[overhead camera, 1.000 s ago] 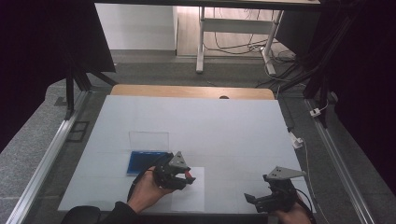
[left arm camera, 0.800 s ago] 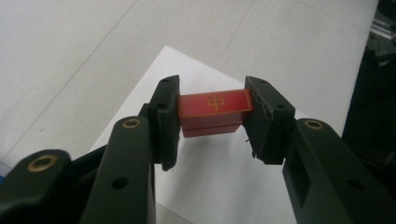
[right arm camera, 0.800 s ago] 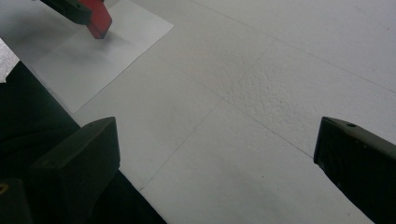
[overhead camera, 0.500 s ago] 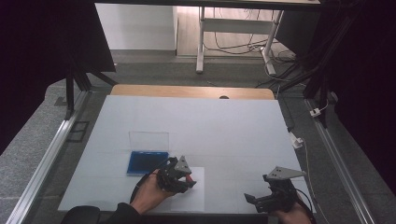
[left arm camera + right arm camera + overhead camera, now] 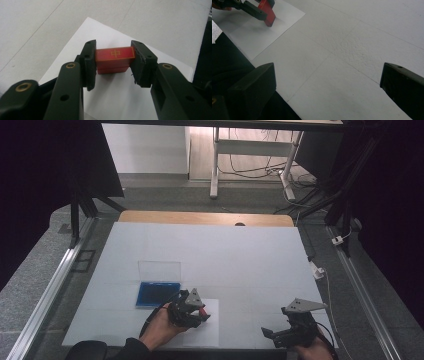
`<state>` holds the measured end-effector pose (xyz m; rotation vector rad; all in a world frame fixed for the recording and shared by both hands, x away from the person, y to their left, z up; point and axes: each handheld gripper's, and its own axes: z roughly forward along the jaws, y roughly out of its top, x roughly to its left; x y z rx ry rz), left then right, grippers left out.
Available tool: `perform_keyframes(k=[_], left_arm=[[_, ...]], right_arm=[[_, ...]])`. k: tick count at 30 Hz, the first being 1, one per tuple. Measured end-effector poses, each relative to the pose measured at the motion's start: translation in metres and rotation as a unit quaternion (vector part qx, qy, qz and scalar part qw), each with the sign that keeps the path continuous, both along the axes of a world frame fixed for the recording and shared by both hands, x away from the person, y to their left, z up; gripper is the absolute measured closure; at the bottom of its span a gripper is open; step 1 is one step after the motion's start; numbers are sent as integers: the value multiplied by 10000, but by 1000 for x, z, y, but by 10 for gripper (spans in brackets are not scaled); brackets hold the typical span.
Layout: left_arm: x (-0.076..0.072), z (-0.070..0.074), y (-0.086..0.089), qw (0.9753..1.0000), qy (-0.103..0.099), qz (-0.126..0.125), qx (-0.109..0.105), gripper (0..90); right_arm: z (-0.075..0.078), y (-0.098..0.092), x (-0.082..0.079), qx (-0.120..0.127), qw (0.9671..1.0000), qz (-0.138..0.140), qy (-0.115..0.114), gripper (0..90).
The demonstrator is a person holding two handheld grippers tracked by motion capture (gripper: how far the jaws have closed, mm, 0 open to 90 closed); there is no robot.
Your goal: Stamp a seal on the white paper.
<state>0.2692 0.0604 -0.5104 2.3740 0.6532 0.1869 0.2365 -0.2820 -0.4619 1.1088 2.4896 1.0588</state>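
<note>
Blue case (image 5: 157,292) lies flat at the left of the tabletop (image 5: 240,255), its clear lid (image 5: 159,270) standing open behind it. It holds nothing that can be made out from the high view.

Just right of the case, the left claw (image 5: 197,310) is clamped on a red stamp block (image 5: 115,59), both jaws pressed flat against its two short ends. The block bears a gold character on its upper face and stands over a white paper sheet (image 5: 207,325). The left gripper view suggests the underside is at or very near the sheet; contact cannot be confirmed.

Judgement: the step in hand is pressing the stamp onto the paper. To do it well, the block should be kept level, so the whole underside meets the sheet at once, and driven straight down without sideways drift, which would smear the print. The lift-off should be equally vertical. The sheet is loose on the tabletop and may stick to the block when it rises.

At the right, the right claw (image 5: 280,334) hovers near the tabletop's near edge, jaws wide apart and holding nothing. It is well apart from the sheet; it is placed to pin a corner of the paper if required.
</note>
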Motion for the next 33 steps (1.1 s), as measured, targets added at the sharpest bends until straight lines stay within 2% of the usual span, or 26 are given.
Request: perform_keyframes(k=[9, 21, 28, 31, 33], left_arm=[[-7, 0, -5, 9996, -224, 50, 175, 585], [2, -2, 2, 9999, 65, -2, -112, 585], [-4, 0, -3, 9998, -132, 35, 117, 585], [-6, 0, -4, 9997, -177, 61, 138, 585], [-4, -1, -3, 9999, -123, 44, 92, 586]], right_arm=[[0, 0, 0, -20, 10000, -3, 10, 3], [0, 0, 0, -21, 10000, -2, 0, 3], [0, 1, 0, -30, 10000, 3, 7, 3], [0, 1, 0, -36, 10000, 2, 3, 3], [0, 1, 0, -38, 10000, 4, 1, 3]])
